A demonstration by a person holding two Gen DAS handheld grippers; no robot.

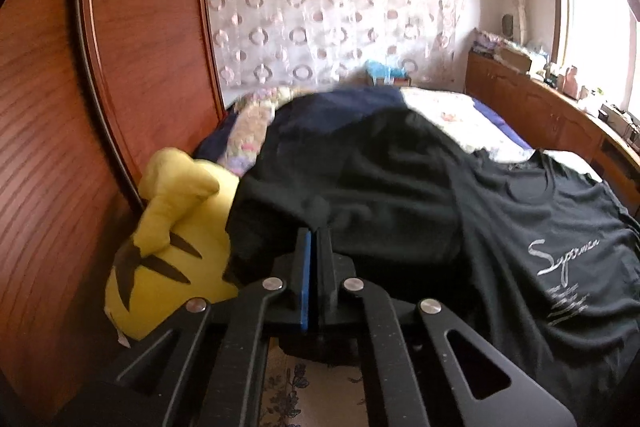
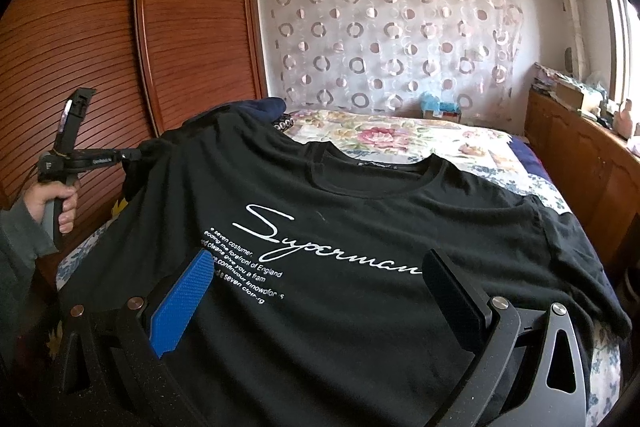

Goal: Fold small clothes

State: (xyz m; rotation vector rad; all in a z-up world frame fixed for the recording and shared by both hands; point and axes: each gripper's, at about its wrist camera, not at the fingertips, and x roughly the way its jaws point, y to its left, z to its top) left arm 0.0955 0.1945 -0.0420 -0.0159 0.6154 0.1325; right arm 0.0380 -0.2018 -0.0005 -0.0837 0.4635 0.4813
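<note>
The sleeve (image 1: 320, 205) of the shirt (image 2: 320, 227) is pinched by the left tool (image 1: 316, 231) for folding inward, while the right tool (image 2: 316, 279) is held spread above.

L gripper (image 1: 316, 239) jaws pinched together, raised by L hand (image 2: 54, 205); R gripper (image 2: 316, 283) jaws wide apart.

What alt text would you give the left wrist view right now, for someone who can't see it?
The left gripper is shut on a pinch of the black T-shirt, which is draped across the bed. A yellow plush toy lies to the left against a wooden wardrobe.
</note>
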